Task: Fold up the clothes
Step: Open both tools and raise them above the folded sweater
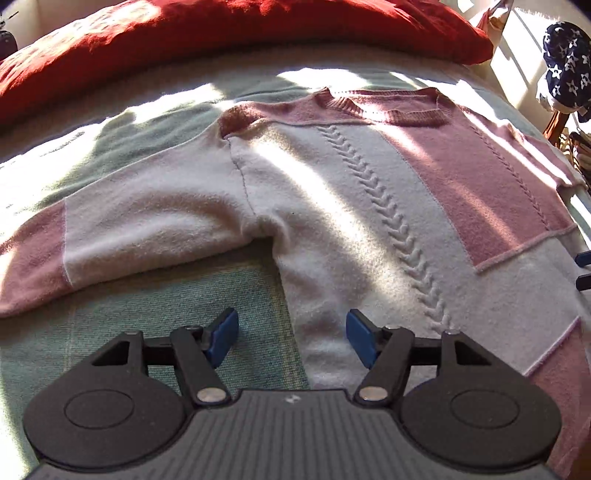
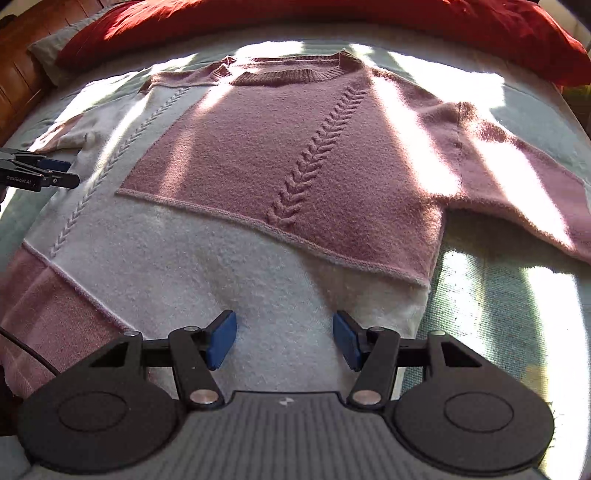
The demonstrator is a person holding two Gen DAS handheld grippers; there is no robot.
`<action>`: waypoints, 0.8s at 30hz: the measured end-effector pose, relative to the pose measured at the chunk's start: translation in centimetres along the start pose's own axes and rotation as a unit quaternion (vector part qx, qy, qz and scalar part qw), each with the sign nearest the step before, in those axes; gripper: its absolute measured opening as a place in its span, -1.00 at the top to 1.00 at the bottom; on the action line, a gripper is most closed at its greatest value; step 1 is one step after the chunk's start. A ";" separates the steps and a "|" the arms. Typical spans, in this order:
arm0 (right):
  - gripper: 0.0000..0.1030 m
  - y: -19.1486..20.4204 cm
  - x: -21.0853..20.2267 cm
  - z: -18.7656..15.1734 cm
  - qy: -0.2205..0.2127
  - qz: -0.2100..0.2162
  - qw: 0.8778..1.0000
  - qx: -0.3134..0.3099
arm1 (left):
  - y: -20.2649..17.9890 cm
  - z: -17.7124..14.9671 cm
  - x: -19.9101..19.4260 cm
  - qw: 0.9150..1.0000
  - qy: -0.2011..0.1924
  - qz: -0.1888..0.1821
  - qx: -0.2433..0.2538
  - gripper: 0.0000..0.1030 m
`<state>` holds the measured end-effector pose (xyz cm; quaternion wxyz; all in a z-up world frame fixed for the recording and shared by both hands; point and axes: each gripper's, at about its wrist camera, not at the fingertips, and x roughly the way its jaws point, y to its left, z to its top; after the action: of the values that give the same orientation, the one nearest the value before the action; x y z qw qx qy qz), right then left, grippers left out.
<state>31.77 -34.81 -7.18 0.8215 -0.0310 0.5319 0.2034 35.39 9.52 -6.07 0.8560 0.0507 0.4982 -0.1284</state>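
- Sweater (image 2: 280,155), pink and cream, lay flat and face up on the bed (image 2: 491,295), collar toward the red pillow (image 2: 332,22) at twelve o'clock, sleeves spread to nine and three.
- Left hand-held gripper (image 1: 291,338) hung with jaws apart and empty over the side edge below the armpit; a bite there could have caught the bed cover too.
- Right hand-held gripper (image 2: 284,339) stood parted and empty above the cream hem; uneven lifts might have skewed the fold.
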 end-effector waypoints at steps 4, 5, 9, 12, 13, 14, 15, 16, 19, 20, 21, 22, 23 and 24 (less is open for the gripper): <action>-0.22 0.1 -2.0 0.6 -0.028 -0.014 0.999 0.021 | -2.5 1.1 -1.7 0.998 -0.036 -0.028 0.036 -0.28; -0.26 0.3 -1.8 1.7 -0.041 -0.014 0.999 0.014 | -3.2 1.7 -1.4 0.997 -0.041 -0.039 0.046 -0.30; -0.35 0.9 0.8 6.4 -0.082 -0.021 0.996 -0.012 | -5.8 4.1 1.3 0.994 -0.053 -0.051 0.086 -0.31; -0.35 0.3 3.2 9.0 -0.086 -0.024 0.996 -0.001 | -7.0 5.5 3.6 0.992 -0.052 -0.053 0.099 -0.32; -0.35 0.0 4.0 9.7 -0.086 -0.025 0.996 0.005 | -6.8 5.4 4.1 0.994 -0.041 -0.049 0.093 -0.32; -0.36 -0.4 4.5 9.8 -0.077 -0.029 0.997 0.011 | -6.5 5.3 4.6 0.995 -0.030 -0.044 0.087 -0.36; -0.37 -0.9 4.6 9.4 -0.073 -0.032 0.997 0.017 | -5.6 4.7 4.7 0.996 -0.028 -0.048 0.069 -0.40; -0.41 -1.4 4.2 8.4 -0.071 -0.031 0.997 0.020 | -4.6 4.1 4.6 0.997 -0.027 -0.052 0.051 -0.40; -0.45 -2.8 2.9 5.6 -0.063 -0.029 0.997 0.031 | -2.4 2.6 3.6 0.998 -0.020 -0.044 0.033 -0.40; -0.46 -3.1 2.3 4.7 -0.059 -0.030 0.997 0.037 | -1.9 2.1 3.2 0.998 -0.018 -0.043 0.031 -0.40; -0.46 -3.5 1.7 3.8 -0.055 -0.031 0.997 0.043 | -2.1 2.0 2.7 0.999 -0.012 -0.035 0.034 -0.40; -0.46 -3.8 1.0 2.9 -0.051 -0.031 0.997 0.049 | -2.3 1.9 2.1 0.999 -0.007 -0.025 0.038 -0.40; -0.46 -3.6 0.3 2.5 -0.050 -0.035 0.997 0.050 | -2.5 1.8 1.6 0.999 -0.001 -0.016 0.042 -0.34; -0.46 -3.1 -0.2 2.4 -0.044 -0.038 0.997 0.049 | -3.1 1.7 0.9 0.999 -0.003 -0.018 0.051 -0.33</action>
<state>34.94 -37.02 -6.45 0.8518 -0.0020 0.5029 0.1466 36.41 5.99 -5.82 0.8512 0.0851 0.4895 -0.1691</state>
